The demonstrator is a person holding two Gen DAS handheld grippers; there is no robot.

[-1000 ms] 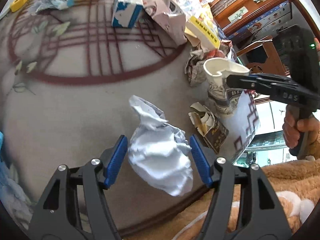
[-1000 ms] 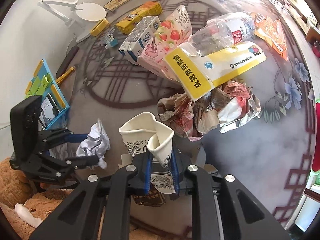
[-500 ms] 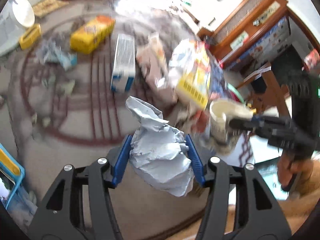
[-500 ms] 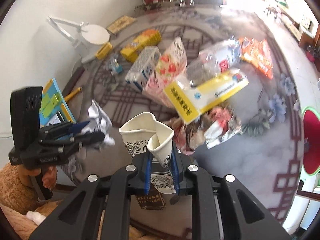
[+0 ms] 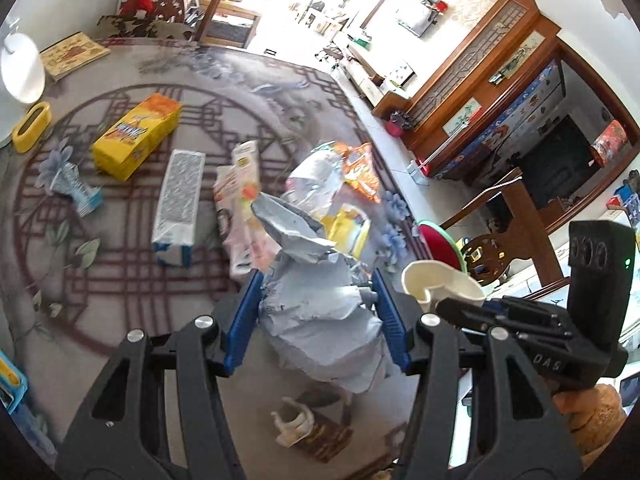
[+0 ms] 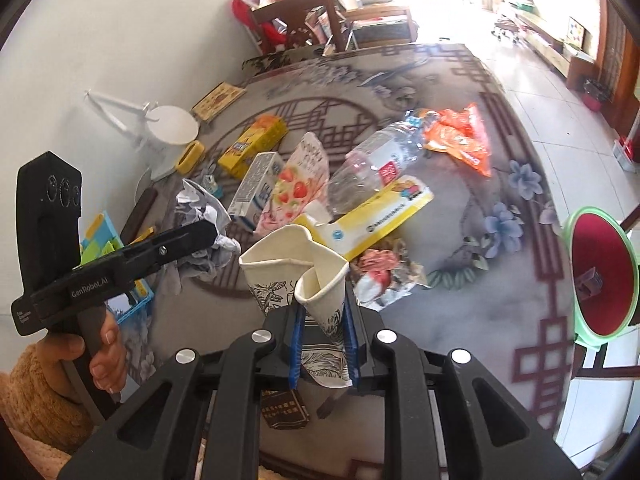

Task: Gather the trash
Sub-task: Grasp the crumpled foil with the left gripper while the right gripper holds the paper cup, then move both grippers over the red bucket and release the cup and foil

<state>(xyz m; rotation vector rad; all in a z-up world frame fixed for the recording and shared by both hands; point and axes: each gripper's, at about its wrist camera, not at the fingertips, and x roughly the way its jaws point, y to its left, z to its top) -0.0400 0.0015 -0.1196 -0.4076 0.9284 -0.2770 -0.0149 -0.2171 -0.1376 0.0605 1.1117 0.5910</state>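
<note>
My left gripper (image 5: 314, 320) is shut on a crumpled white paper ball (image 5: 320, 300), held well above the patterned table (image 5: 120, 280). The same paper ball (image 6: 206, 216) shows at the left in the right wrist view, in the left gripper (image 6: 208, 236). My right gripper (image 6: 322, 352) is shut on a squashed paper cup (image 6: 296, 272) with a dark print, also lifted off the table. That cup (image 5: 438, 284) appears at the right of the left wrist view. More trash lies on the table: a clear plastic bottle (image 6: 380, 164), a yellow packet (image 6: 376, 216), orange wrappers (image 6: 460, 136).
A yellow carton (image 5: 136, 136), a white-blue milk carton (image 5: 178, 204) and a pink strawberry pouch (image 6: 298, 188) lie mid-table. A brown torn box (image 5: 316, 436) sits by the near edge. A red stool with a green rim (image 6: 600, 276) stands right of the table. A white lamp (image 6: 172, 124) stands far left.
Both grippers have risen from the table with the paper ball and cup and tilted up, so more of the table and room shows. The brown box stays below.
</note>
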